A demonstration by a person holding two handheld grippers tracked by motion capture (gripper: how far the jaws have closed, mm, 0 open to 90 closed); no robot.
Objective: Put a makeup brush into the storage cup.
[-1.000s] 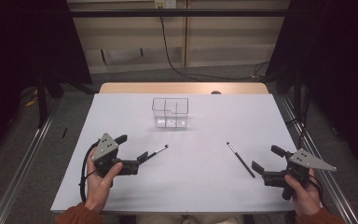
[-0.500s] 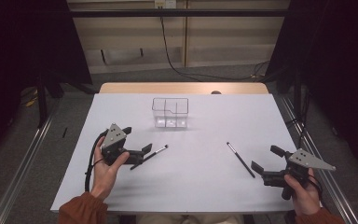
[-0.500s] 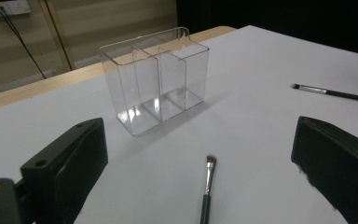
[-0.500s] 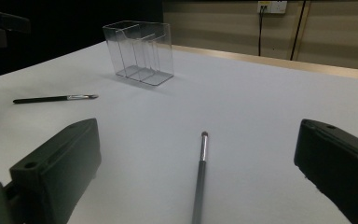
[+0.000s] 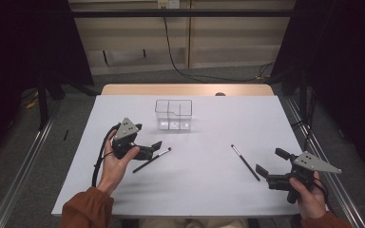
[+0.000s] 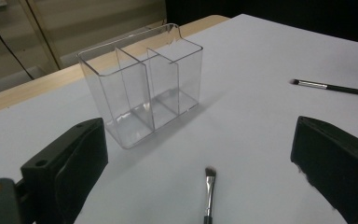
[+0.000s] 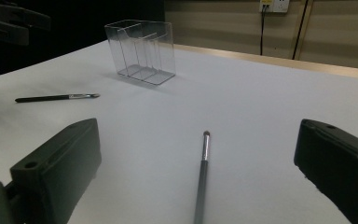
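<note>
A clear plastic organizer (image 5: 173,114) with several compartments stands empty at the table's far middle. Two thin black makeup brushes lie flat on the white table. The left brush (image 5: 152,159) lies slantwise just below my left gripper (image 5: 148,135), which is open and held above the table. In the left gripper view that brush's angled tip (image 6: 209,196) lies between the open jaws, with the organizer (image 6: 142,98) beyond. My right gripper (image 5: 272,161) is open near the front right. The right brush (image 7: 203,172) lies between its jaws, untouched.
The white table (image 5: 204,199) has a wooden strip at its far edge (image 5: 185,89). In the left gripper view the other brush (image 6: 335,87) lies far right. Past the table are a beige wall panel, a hanging cable (image 5: 171,52) and dark curtains at both sides.
My left gripper has moved forward and to the right, from the front left up to the left brush. The right gripper and both brushes have stayed put.
</note>
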